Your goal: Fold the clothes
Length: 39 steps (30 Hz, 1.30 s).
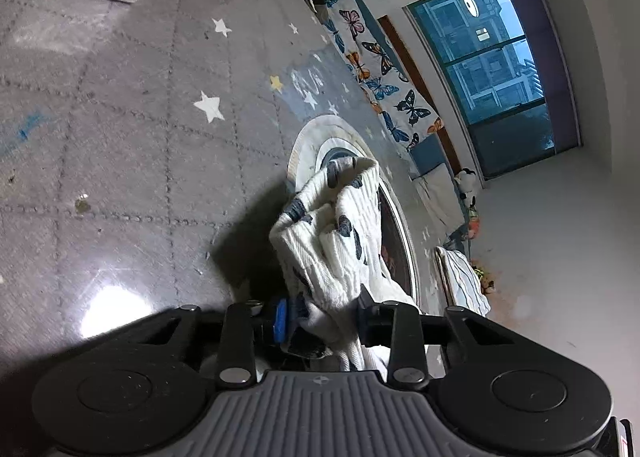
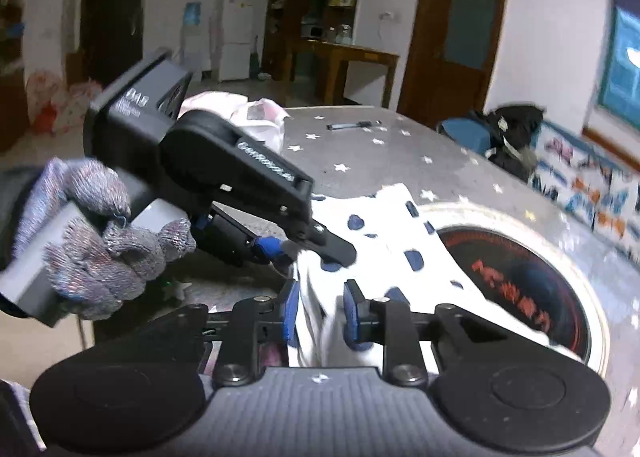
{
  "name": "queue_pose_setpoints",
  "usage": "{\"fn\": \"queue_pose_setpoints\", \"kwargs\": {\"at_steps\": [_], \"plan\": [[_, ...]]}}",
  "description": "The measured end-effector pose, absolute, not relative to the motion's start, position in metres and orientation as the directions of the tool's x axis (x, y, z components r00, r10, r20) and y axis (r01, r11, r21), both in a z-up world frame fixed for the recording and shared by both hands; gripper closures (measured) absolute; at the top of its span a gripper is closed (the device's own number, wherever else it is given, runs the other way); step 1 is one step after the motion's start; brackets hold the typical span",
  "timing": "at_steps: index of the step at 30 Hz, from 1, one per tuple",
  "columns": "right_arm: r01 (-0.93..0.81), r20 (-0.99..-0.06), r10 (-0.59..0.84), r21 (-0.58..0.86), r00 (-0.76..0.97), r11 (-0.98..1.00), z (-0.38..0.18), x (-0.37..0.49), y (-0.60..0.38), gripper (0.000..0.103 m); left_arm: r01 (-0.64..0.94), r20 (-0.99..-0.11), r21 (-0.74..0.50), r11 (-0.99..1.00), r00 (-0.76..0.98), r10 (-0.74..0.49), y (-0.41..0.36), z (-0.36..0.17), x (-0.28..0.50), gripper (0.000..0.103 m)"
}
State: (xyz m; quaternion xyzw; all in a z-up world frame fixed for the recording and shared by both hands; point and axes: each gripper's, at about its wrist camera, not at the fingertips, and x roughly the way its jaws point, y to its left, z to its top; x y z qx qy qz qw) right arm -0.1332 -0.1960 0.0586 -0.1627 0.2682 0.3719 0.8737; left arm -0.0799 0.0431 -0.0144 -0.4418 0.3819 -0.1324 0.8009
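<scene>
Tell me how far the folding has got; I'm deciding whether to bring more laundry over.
Done: nothing folded shows for sure; a pink-white garment sits bunched at the table's far end. In hand: the left gripper and right gripper both pinch the white, blue-spotted garment, which hangs crumpled off the table. Left: spreading it flat and making every fold.
</scene>
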Motion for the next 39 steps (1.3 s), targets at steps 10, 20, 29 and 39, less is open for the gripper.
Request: {"fn": "queue_pose_setpoints", "kwargs": {"at_steps": [10,20,29,39], "plan": [[-0.509,-0.599,0.426,0.036,0.678,0.860,0.057,-0.108,-0.286,0.071,-0.097,-0.505,-0.781,0.617,0.679,-0.533,0.039,-0.010,-0.083,0.068],[-0.352,-0.662,0.323,0.095,0.676,0.931,0.021,-0.069,-0.331,0.071,-0.094,-0.514,-0.769,0.633,0.680,-0.523,0.033,-0.008,-0.077,0.068],[-0.261,-0.634,0.328,0.200,0.700,0.944,0.018,-0.052,-0.349,0.070,-0.081,-0.517,-0.757,0.649,0.681,-0.519,0.032,-0.006,-0.076,0.068],[-0.223,-0.602,0.357,0.288,0.715,0.931,0.014,-0.053,-0.354,0.098,-0.063,-0.532,-0.728,0.682,0.680,-0.505,0.028,0.001,-0.074,0.068]]}}
